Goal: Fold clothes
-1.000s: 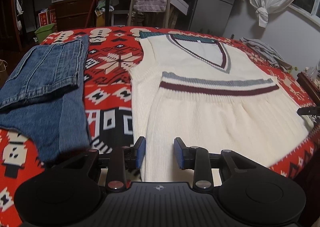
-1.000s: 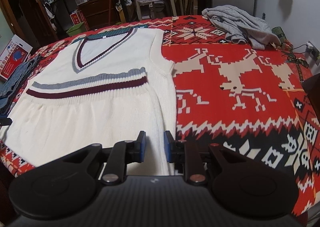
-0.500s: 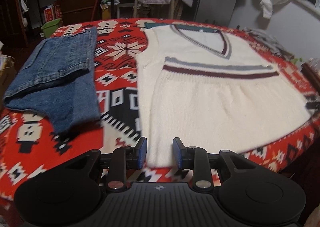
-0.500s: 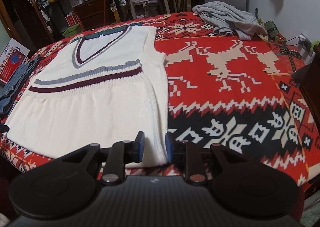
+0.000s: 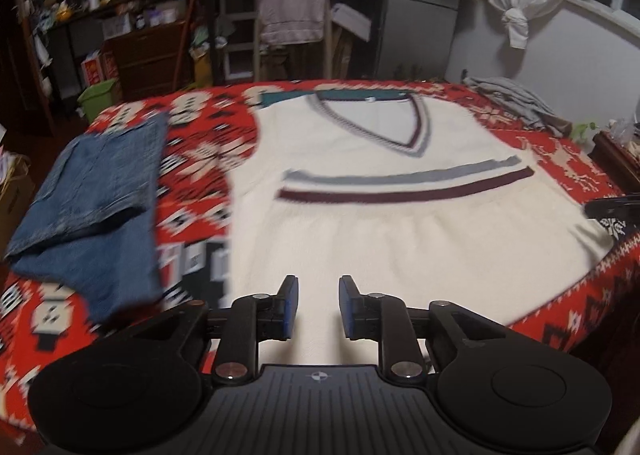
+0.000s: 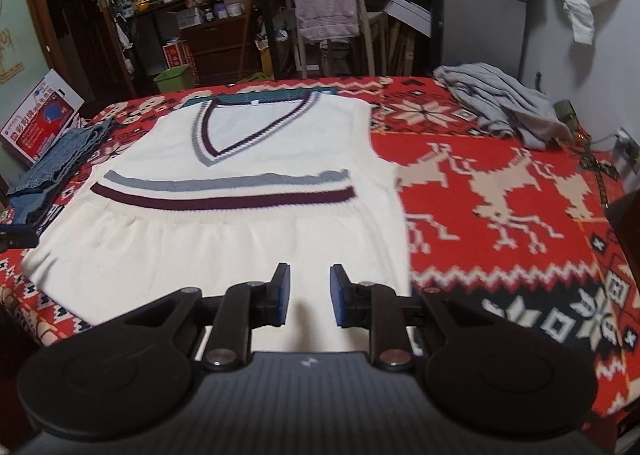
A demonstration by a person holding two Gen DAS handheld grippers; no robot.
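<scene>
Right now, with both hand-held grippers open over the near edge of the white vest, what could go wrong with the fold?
1. The left hand-held gripper and right hand-held gripper sit over the vest inward from its bottom corners, so the outer corners may droop and the fold come out crooked.
2. The hem lies flat on the red blanket; a pinch might catch the blanket too.
3. The folded jeans lie close beside the vest and might get nudged.

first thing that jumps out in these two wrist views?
The cream V-neck sweater vest with grey and maroon chest stripes, spread flat across the middle of the red patterned blanket. Folded blue jeans lie to its left and a crumpled grey garment sits at the far right. Each open hand-held gripper, left and right, sits at the vest's near hem.
</scene>
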